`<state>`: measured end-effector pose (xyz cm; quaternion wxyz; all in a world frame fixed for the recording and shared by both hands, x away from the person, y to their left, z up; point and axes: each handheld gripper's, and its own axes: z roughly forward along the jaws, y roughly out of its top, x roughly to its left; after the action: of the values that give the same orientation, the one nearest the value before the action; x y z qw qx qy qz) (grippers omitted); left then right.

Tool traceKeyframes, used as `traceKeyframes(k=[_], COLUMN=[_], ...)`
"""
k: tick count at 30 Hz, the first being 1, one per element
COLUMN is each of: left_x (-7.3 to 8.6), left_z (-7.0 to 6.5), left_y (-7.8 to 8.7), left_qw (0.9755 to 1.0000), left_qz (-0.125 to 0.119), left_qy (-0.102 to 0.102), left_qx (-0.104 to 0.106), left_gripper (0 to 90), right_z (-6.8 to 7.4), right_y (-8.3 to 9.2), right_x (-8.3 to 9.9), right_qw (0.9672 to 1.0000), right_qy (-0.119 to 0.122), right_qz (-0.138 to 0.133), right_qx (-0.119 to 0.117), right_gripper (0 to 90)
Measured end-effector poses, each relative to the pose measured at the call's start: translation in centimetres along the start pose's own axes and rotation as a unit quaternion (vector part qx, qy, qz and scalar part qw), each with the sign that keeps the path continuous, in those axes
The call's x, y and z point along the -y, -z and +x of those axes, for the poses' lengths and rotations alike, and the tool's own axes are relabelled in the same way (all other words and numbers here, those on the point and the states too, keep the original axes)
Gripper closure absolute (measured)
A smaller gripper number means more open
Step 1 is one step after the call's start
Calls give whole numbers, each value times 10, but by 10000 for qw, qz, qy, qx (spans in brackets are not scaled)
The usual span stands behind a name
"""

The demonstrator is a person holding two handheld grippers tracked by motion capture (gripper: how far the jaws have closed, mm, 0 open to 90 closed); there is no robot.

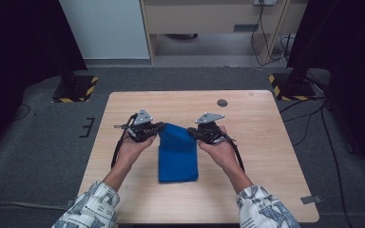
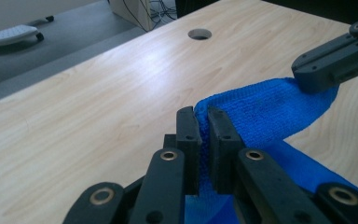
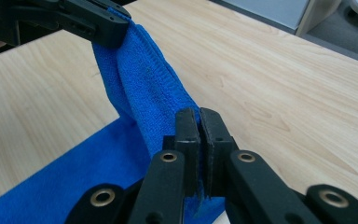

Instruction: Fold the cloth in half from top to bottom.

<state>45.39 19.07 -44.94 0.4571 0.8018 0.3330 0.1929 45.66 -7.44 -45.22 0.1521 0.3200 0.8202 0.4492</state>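
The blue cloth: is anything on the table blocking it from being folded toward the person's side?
Nothing visible does. Both grippers, left and right, are shut on the far corners of the cloth, lifting that edge. The rest of the cloth lies flat, and the table around it is bare wood; the round hole sits farther back.

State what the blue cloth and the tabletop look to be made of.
Blue cloth: likely microfibre or terry, matte; a fine looped nap shows, and it drapes limply between the grippers. Tabletop: pale wood-grain surface, probably laminate rather than solid wood; smooth, with a soft sheen.
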Motion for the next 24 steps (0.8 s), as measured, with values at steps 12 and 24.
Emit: traceKeyframes(k=[12,24], left_x=[16,33], left_z=[-12,-24], left_y=[7,9], left_qw=[9999,9995], left_qz=[51,116], left_qy=[-18,-22], left_qx=[159,301], left_gripper=[836,830], right_z=[9,18], right_y=[4,12], right_x=[18,34], right_qw=[9999,9996], right_qy=[33,80], right_qz=[78,89], right_qx=[-149,-245], right_gripper=[871,871])
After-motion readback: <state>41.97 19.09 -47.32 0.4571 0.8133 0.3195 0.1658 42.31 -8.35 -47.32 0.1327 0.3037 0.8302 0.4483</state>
